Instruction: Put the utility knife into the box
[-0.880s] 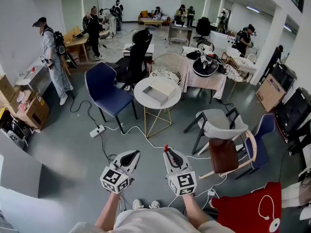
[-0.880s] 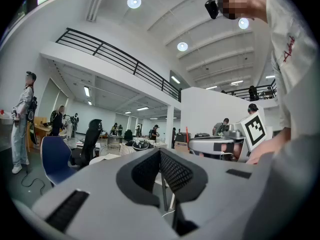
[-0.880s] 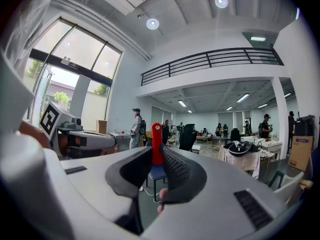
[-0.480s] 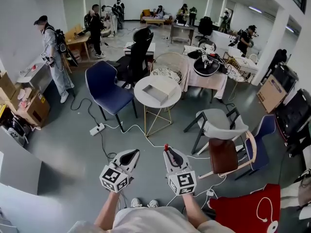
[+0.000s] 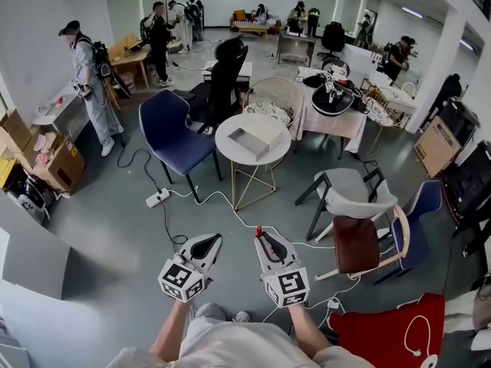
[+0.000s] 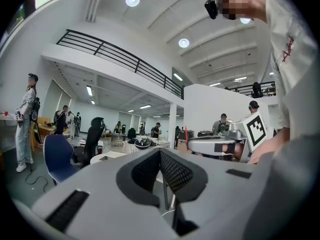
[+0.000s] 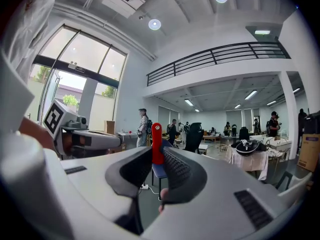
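Note:
A red utility knife stands upright between the pads of my right gripper, which is shut on it. In the head view its red tip pokes out in front of the right gripper. My left gripper is held level beside it, jaws shut with nothing between them. The box is an open shallow grey tray on a round white table some way ahead of both grippers. From the left gripper view the right gripper and the knife show to the right.
A blue chair stands left of the table; a grey chair and a brown one stand on the right. White cables and a power strip lie on the floor between me and the table. Several people stand at the back.
The head view has shifted slightly, so the table and chairs sit a little lower and nearer. Both grippers keep their pose, the knife still in the right one.

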{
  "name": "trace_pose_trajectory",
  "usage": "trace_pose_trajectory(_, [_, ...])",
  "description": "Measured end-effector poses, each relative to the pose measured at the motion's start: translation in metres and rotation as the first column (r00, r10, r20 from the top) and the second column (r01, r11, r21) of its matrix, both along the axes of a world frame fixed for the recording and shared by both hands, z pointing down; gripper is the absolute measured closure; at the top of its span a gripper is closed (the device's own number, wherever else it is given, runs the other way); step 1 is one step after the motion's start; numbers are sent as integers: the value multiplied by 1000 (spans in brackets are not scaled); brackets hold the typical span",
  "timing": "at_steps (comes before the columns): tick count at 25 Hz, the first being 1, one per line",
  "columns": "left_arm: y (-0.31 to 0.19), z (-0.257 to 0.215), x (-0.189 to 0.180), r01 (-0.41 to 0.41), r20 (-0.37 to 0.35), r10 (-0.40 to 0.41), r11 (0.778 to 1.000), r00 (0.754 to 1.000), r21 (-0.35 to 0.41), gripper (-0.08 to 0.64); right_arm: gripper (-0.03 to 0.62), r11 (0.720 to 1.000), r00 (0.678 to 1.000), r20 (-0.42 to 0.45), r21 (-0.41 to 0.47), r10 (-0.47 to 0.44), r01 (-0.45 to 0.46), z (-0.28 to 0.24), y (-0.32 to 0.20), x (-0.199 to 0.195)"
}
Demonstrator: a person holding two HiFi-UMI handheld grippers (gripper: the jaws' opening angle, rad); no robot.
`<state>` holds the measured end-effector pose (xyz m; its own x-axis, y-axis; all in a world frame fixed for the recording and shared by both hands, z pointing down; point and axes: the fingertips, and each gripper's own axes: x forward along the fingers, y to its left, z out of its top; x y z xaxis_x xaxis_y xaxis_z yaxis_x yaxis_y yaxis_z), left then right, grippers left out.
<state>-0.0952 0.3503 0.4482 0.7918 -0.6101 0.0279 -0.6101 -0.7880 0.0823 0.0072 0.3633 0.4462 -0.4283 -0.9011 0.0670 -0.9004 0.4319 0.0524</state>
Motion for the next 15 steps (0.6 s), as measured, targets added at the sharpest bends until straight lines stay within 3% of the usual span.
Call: trace_pose_trajectory(15, [-43, 22, 12, 1, -7, -1, 999, 1000, -43, 548, 514, 999, 1000, 6, -46, 5, -5, 20, -46, 14])
